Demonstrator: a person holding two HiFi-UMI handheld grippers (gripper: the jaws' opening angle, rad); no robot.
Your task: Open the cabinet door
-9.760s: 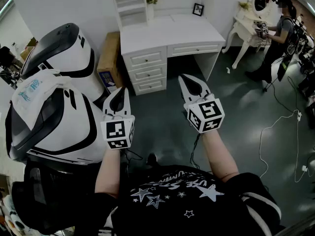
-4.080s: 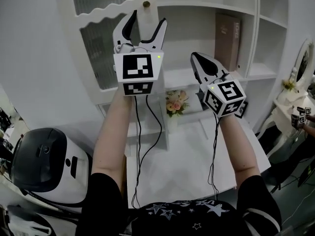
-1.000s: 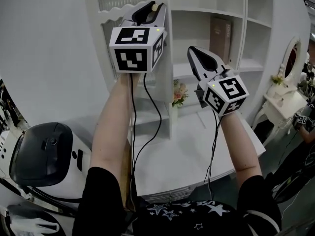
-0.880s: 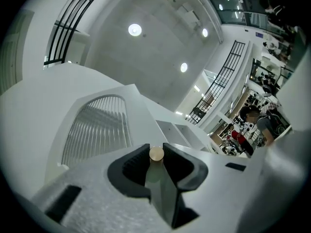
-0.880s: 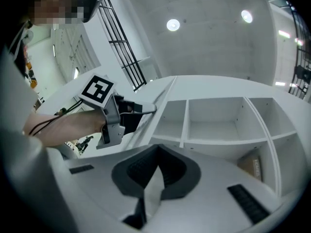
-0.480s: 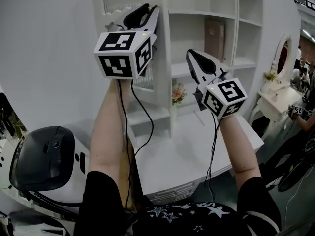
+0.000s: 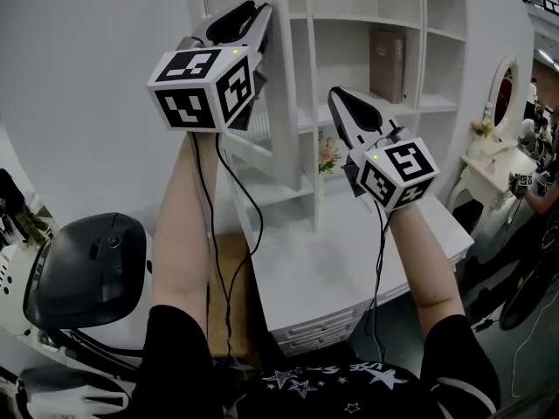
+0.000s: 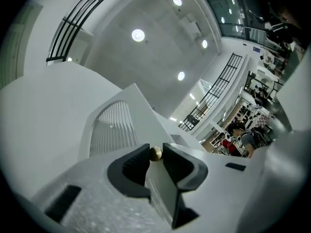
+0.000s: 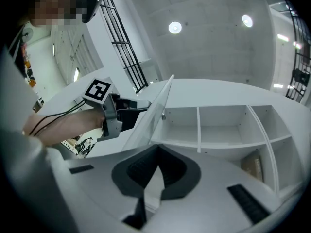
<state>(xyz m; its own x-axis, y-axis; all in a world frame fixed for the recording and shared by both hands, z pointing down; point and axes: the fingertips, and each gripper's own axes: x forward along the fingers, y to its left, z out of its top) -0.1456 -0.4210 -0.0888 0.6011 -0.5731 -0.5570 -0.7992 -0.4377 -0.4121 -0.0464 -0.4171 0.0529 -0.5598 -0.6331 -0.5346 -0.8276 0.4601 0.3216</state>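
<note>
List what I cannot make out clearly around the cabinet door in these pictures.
- Knob: the head view does not show it, because the left tongs close around it. Only the left gripper view shows it.
- Book: its title is too small in the head view and blurred in the right gripper view.
- Person: cut off by the head view's right edge.
</note>
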